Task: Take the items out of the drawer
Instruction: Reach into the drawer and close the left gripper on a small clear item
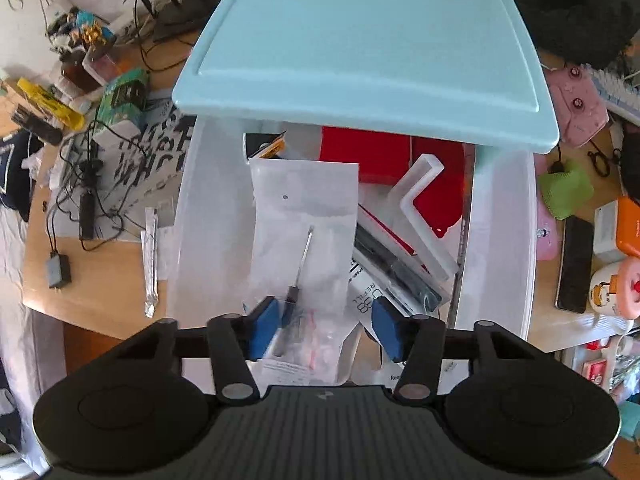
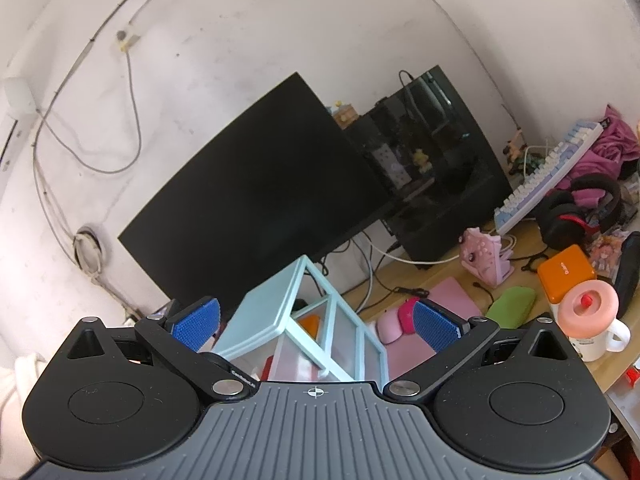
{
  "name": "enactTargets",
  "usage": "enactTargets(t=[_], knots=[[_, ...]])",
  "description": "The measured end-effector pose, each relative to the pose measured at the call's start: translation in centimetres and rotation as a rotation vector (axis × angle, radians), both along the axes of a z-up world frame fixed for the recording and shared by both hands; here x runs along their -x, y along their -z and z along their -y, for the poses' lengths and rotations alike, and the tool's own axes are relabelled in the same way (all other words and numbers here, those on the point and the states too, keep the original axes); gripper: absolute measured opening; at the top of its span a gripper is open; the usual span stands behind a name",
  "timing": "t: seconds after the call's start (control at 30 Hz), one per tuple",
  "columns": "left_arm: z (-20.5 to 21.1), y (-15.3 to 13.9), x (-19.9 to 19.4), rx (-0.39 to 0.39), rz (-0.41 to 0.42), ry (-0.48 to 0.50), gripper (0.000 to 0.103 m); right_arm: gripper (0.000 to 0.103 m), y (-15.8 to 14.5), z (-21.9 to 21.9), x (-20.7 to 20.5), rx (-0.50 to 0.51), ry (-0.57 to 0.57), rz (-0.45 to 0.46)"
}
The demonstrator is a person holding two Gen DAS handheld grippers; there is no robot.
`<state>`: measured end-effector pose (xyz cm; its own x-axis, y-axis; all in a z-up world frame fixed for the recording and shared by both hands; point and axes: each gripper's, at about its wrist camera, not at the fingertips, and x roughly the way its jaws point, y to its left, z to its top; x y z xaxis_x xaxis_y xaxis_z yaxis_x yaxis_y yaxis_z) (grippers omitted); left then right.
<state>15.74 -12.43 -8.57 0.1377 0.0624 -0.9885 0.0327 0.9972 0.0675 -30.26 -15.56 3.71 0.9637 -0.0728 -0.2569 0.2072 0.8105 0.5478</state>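
The left gripper (image 1: 325,328), blue pads spread apart, hangs over a clear plastic bag (image 1: 305,240) holding a small screwdriver (image 1: 298,276), which lies atop the clutter in the pulled-out translucent drawer (image 1: 496,240) of a pale-blue cabinet (image 1: 360,48). A white L-shaped bracket (image 1: 420,208) and red items (image 1: 364,152) lie beyond. The right gripper (image 2: 316,326), also spread and empty, faces the cabinet's side and a dark monitor (image 2: 256,200).

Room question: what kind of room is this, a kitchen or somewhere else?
Probably a bedroom or home desk corner, not a kitchen: a big dark monitor, a keyboard and headphones sit on a cluttered wooden desk.
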Motion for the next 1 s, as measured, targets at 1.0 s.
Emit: enactTargets(t=[1.0], knots=[[-1.9,-6.1,2.9,0.049,0.240,0.064,0.002,0.103,-1.0,-1.7,-0.8,0.027,-0.049,0.005]])
